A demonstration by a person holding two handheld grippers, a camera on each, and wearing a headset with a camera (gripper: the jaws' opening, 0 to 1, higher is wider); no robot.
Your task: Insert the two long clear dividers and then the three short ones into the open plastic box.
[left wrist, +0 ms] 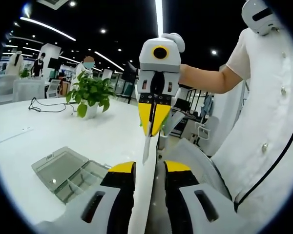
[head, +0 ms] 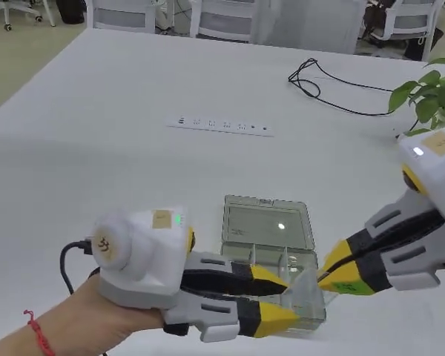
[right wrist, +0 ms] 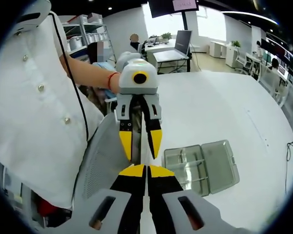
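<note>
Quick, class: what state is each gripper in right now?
Left gripper: open, jaws either side of the clear divider.
Right gripper: shut on the clear divider.

No text is legible; the markings on the power strip (head: 221,124) are too small to read.

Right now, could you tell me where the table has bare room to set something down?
Free: the table left of the box, between box and power strip, and beyond it. Crowded: over the box, where the left gripper and right gripper meet at a divider, and far right by cable and plant.
</note>
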